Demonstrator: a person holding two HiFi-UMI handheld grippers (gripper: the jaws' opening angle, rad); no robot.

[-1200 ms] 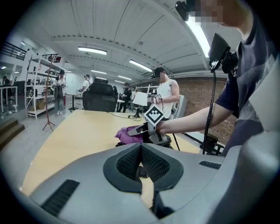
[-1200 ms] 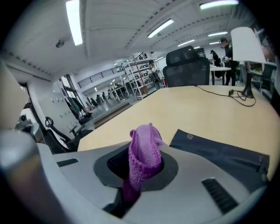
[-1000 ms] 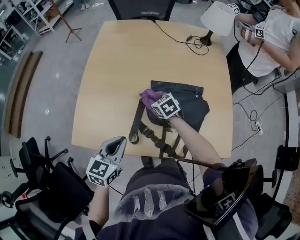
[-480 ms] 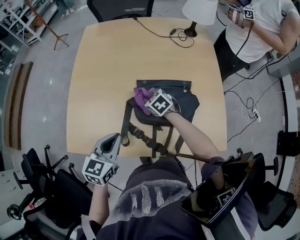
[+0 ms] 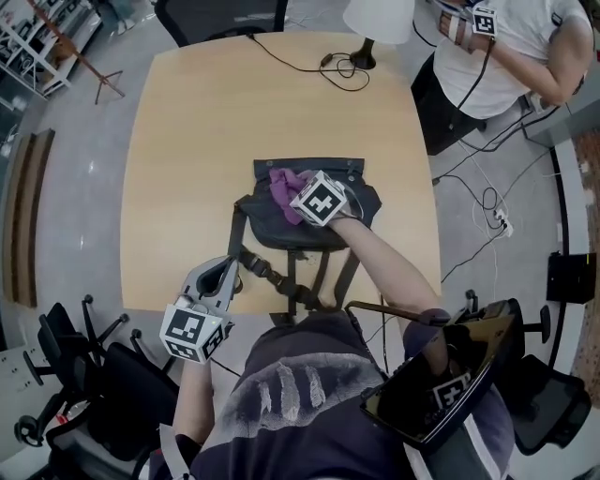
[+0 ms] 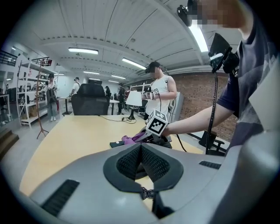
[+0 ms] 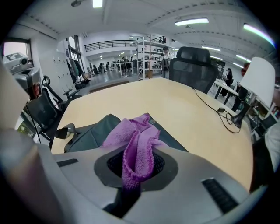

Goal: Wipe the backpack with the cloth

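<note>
A dark grey backpack [image 5: 361,208] lies flat on the wooden table [image 5: 187,141], its straps [image 5: 281,278] trailing toward the near edge. My right gripper [image 5: 298,202] is shut on a purple cloth [image 5: 282,187], which rests on the backpack's upper left part. In the right gripper view the cloth [image 7: 138,144] bunches out between the jaws of the right gripper [image 7: 139,165], over the backpack [image 7: 94,133]. My left gripper [image 5: 228,273] is shut and holds nothing; it hangs at the table's near edge beside the straps. The left gripper [image 6: 141,151] view looks toward the backpack [image 6: 164,141] and the cloth [image 6: 130,139].
A white lamp [image 5: 380,19] and its black cable [image 5: 319,64] stand at the table's far edge. A person in a white shirt [image 5: 506,52] stands at the far right. An office chair [image 5: 220,14] is behind the table, and another chair [image 5: 89,370] is at the near left.
My right gripper has dragged the cloth rightward, from the backpack's top left corner onto its upper panel. The left gripper has come closer to the table's near edge and the straps.
</note>
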